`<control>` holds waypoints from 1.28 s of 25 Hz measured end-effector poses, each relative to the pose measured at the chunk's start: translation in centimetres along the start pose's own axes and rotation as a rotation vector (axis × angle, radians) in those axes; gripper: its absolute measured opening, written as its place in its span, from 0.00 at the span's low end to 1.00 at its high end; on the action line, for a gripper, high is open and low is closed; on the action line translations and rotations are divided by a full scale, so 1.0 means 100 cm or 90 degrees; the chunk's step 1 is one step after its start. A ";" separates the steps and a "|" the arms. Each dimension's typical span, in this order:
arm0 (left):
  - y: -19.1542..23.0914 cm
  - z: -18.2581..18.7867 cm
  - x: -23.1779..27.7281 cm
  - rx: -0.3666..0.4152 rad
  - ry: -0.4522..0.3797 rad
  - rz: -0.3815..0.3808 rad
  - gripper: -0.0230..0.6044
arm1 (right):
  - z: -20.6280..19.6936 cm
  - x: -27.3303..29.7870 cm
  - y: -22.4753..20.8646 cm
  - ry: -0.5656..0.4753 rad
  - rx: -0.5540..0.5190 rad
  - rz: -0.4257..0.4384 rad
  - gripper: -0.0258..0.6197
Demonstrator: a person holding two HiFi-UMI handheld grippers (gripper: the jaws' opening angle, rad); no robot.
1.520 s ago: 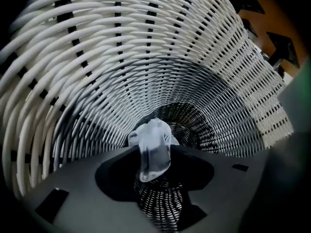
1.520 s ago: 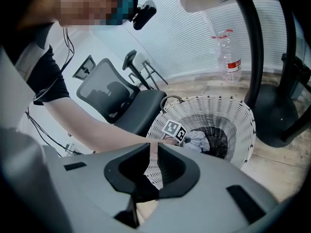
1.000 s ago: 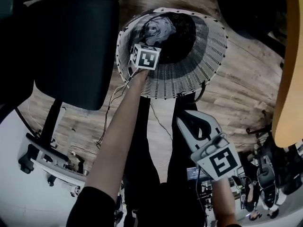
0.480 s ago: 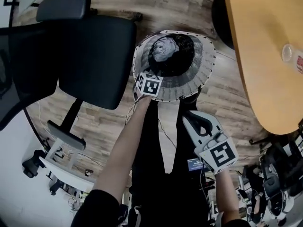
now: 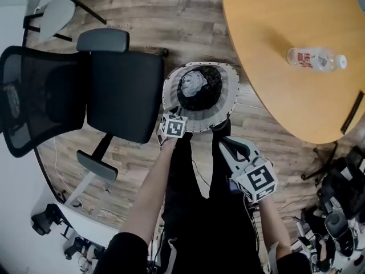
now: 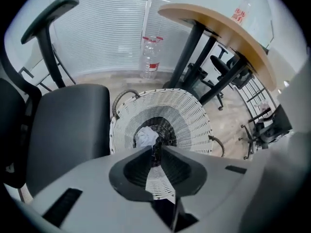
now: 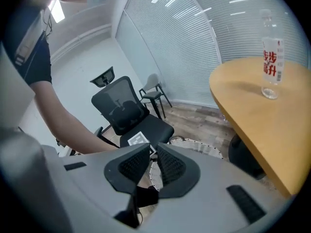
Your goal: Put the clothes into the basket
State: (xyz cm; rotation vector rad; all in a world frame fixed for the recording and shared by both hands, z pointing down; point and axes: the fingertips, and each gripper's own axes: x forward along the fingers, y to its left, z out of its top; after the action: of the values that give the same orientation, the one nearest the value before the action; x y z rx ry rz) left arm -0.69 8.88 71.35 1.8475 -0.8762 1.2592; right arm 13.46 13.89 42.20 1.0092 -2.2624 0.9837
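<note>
A white wicker basket (image 5: 228,104) stands on the wood floor, and a crumpled grey garment (image 5: 193,83) lies in its dark bottom. My left gripper (image 5: 173,127) hangs above the basket's near rim and points steeply down. In the left gripper view its jaws (image 6: 155,149) are closing, tips nearly touching, with nothing between them; the basket (image 6: 189,115) and the garment (image 6: 145,137) lie straight below. My right gripper (image 5: 222,142) is held to the right, nearer my body. Its jaws (image 7: 153,148) stand almost together and hold nothing. That view shows the basket's rim (image 7: 204,149) just past them.
A black office chair (image 5: 125,93) stands right beside the basket on its left. A round wooden table (image 5: 274,56) with a plastic bottle (image 5: 316,59) on it overhangs the right side. My dark-trousered legs (image 5: 194,210) stand at the basket's near side. Cables and gear lie at the bottom right.
Both grippers have risen well above the basket, which now looks smaller. The left gripper came back from over the basket's inside to its near rim. The garment stays in the basket.
</note>
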 end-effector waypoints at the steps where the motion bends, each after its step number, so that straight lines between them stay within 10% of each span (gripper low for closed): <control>1: 0.000 0.004 -0.010 0.003 -0.007 -0.002 0.14 | 0.006 -0.004 0.003 -0.007 -0.002 -0.008 0.13; 16: -0.040 0.042 -0.158 0.048 -0.091 -0.087 0.06 | 0.070 -0.062 0.014 -0.090 -0.026 -0.089 0.13; 32: -0.096 0.105 -0.394 0.168 -0.407 -0.246 0.06 | 0.155 -0.087 0.077 -0.196 -0.080 -0.028 0.08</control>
State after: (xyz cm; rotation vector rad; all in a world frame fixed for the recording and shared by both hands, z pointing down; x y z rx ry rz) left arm 0.70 10.10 29.49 2.5469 -0.6302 0.5608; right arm 10.90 9.45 23.50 1.2193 -2.5001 0.6950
